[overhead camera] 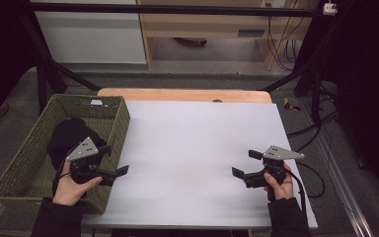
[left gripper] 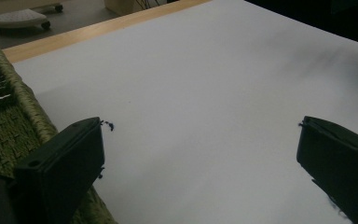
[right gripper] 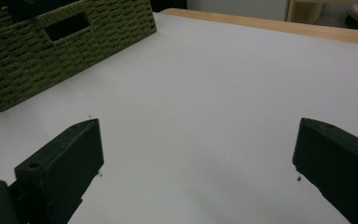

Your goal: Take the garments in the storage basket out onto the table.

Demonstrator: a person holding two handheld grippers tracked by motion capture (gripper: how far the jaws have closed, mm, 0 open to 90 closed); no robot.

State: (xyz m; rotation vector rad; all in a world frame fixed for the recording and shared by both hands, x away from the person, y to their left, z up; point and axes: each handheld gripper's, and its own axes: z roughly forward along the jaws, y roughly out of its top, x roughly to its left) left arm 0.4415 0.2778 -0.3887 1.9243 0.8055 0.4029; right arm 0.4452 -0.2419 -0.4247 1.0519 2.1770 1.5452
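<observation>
We hold both claws empty, jaws wide. Left claw [overhead camera: 120,159] at basket [overhead camera: 121,117] rim; right claw [overhead camera: 244,163] well right of basket, over counter [overhead camera: 192,143]. Dark cloth [overhead camera: 66,136] inside basket. Next, likely: left claw dips into basket, grips cloth.

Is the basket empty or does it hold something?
Not empty. The basket holds a black bundle, likely cloth, seen in the high view behind the left gripper.
</observation>
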